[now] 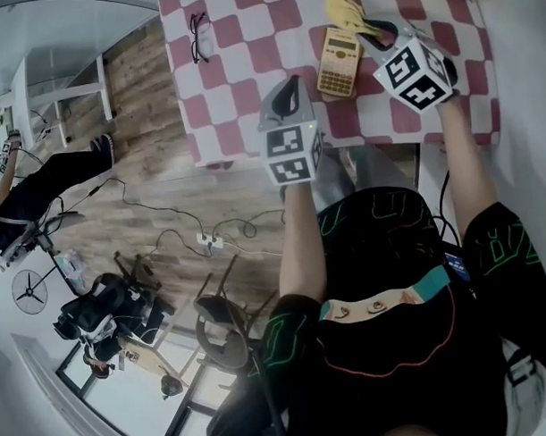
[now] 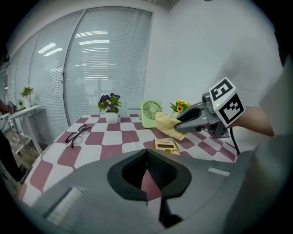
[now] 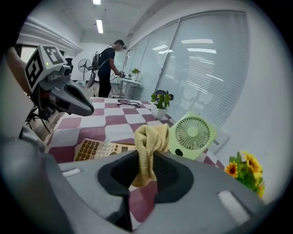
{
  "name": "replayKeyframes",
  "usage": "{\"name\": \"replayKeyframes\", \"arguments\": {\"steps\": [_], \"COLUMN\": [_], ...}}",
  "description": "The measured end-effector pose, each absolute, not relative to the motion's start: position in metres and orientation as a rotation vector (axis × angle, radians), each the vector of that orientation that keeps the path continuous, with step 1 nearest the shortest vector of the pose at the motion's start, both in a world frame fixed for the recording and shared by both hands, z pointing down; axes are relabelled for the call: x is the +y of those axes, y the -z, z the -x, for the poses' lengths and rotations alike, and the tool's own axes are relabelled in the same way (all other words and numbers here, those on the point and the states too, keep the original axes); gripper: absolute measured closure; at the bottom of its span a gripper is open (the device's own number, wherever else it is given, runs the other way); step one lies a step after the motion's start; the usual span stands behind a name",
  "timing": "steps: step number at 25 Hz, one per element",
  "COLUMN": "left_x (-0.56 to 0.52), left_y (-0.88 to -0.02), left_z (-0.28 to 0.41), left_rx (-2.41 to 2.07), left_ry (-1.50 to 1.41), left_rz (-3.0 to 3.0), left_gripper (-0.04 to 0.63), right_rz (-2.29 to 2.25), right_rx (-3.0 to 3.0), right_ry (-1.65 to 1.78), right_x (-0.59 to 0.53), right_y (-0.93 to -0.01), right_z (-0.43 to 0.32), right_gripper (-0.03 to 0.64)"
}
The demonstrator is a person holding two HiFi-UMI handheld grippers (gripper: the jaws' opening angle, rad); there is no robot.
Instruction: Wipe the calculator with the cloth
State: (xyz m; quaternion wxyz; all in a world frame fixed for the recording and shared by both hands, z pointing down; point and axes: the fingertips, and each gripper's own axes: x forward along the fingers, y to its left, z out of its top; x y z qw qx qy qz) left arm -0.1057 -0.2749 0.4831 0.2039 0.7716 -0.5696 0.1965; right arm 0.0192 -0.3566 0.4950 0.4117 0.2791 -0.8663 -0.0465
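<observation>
Glasses (image 1: 200, 36) are lying at the left on the red-white checked tabletop (image 1: 250, 79). Left gripper (image 1: 291, 85) is hovering over the near edge, fingers (image 2: 160, 170) pressed together with nothing between them. Calculator (image 1: 339, 62) is lying flat, keys up; its print is too small to read. Right gripper (image 1: 369, 30) is sitting at its far end, fingers (image 3: 171, 176) pinching the bunched yellow cloth (image 3: 149, 141). Can't tell whether the cloth is touching the calculator.

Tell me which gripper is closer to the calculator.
Right. The right gripper, clamped on the cloth, hovers by the calculator's far right corner. The left gripper, jaws shut and empty, is off its left side, farther away.
</observation>
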Motion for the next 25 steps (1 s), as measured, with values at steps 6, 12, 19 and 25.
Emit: {"name": "replayKeyframes", "arguments": {"steps": [6,12,19,25], "left_x": [-0.277,-0.278,-0.276,-0.270], "left_y": [-0.487,-0.490,-0.491,-0.494], "left_z": [0.108,0.110,0.115,0.116], "left_rx": [-1.605,-1.615,-1.631,-1.643], "left_ry": [-0.523,-0.511,-0.498,-0.491], "left_rz": [-2.126,-2.116,-2.098,-2.084], "left_gripper": [0.585,0.584,0.584,0.584], "right_rz": [-0.529,-0.462,-0.462,-0.446], "right_rx": [-2.032,-1.920,-1.795,-1.784], "right_ry": [0.262,0.395,0.524,0.561], "right_x": [-0.357,-0.357,-0.345,-0.333], "right_y": [-0.521,-0.532,-0.539,-0.540], "right_z": [0.000,0.012,0.015,0.017], "right_gripper": [0.522,0.522,0.522,0.522]}}
